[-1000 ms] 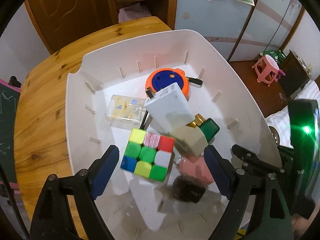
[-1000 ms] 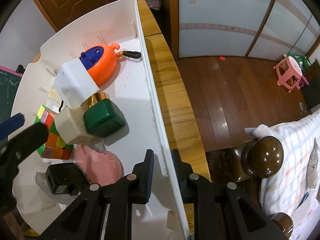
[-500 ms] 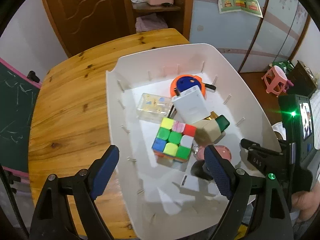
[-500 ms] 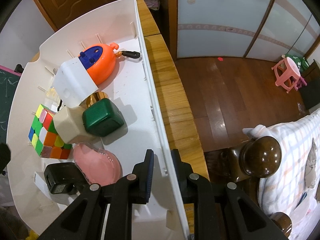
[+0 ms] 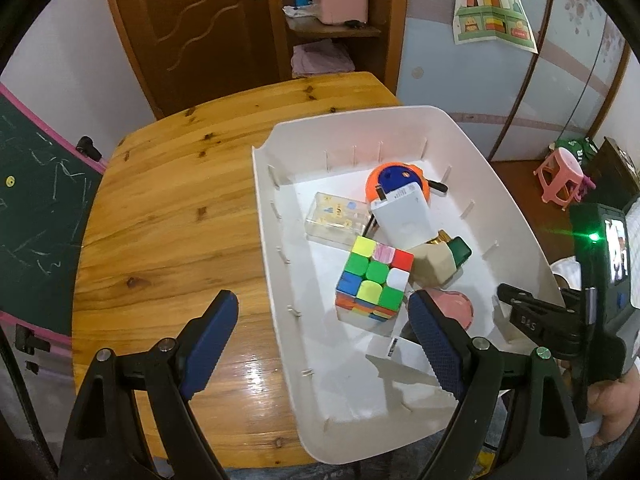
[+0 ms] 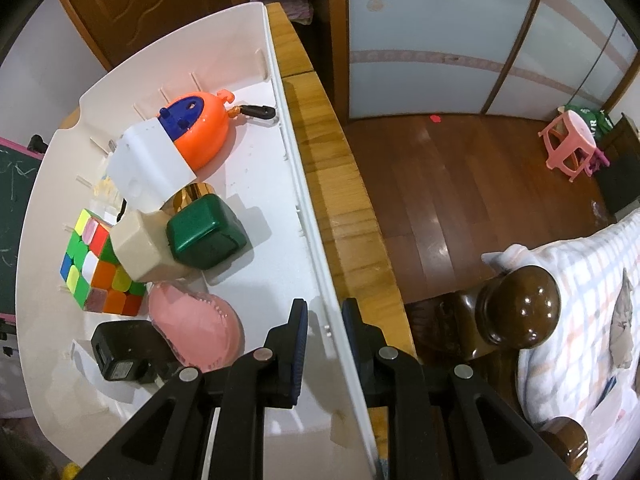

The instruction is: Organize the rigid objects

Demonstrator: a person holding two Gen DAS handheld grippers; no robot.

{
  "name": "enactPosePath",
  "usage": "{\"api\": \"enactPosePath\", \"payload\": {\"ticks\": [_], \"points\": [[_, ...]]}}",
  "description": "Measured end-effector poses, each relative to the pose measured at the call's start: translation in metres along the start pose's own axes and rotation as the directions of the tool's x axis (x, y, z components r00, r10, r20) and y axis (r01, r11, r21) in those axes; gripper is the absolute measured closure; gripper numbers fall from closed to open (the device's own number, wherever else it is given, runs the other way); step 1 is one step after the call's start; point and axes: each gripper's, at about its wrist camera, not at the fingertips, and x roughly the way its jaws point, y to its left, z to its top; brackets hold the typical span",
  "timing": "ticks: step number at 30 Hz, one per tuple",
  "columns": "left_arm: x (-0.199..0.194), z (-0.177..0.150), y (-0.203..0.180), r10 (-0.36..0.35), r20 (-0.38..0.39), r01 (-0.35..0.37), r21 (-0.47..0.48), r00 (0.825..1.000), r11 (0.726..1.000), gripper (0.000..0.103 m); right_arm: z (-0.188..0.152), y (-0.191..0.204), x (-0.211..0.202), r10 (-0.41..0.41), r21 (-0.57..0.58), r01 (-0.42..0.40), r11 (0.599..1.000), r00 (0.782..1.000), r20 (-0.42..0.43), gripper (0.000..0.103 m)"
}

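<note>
The white bin sat on the wooden counter with its long right wall pinched between the jaws of the right gripper, which stood clamped on the rim near the bin's near corner. Inside lay the jumbled things: a colour cube, a white box leaning on an orange toy, a green block touching a beige block, a pink disc and a black adapter. The left gripper hung above the bin's left rim with its jaws wide apart and holding nothing. To my eye the bin was being steadied or shifted; doing that well would mean keeping the clamp firm and low on the wall and moving slowly, so the thin plastic did not flex and the leaning box did not topple.
</note>
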Motion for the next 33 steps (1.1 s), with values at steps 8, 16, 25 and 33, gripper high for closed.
{"api": "enactPosePath", "payload": {"ticks": [8,16,25,33], "points": [[-0.018,0.000,0.018,0.014,0.036,-0.013,-0.027,0.999,1.000,0.014,-0.004,-0.001,-0.038,-0.027,0.011,0.026,1.000,0.995,0.099,0.080],[-0.037,-0.008,0.037,0.027,0.045,-0.025,-0.050,0.999,0.998,0.014,-0.014,0.016,-0.089,-0.008,-0.019,0.012,1.000,0.978,0.209,0.076],[-0.070,-0.008,0.060,0.038,0.073,-0.032,-0.094,0.997,0.995,0.014,-0.026,0.055,-0.151,0.072,-0.099,-0.043,0.994,0.946,0.315,0.048],[-0.097,-0.008,0.069,0.053,0.100,-0.042,-0.106,0.994,0.993,0.014,-0.036,0.087,-0.187,0.121,-0.185,-0.058,0.981,0.929,0.351,0.046]]}}
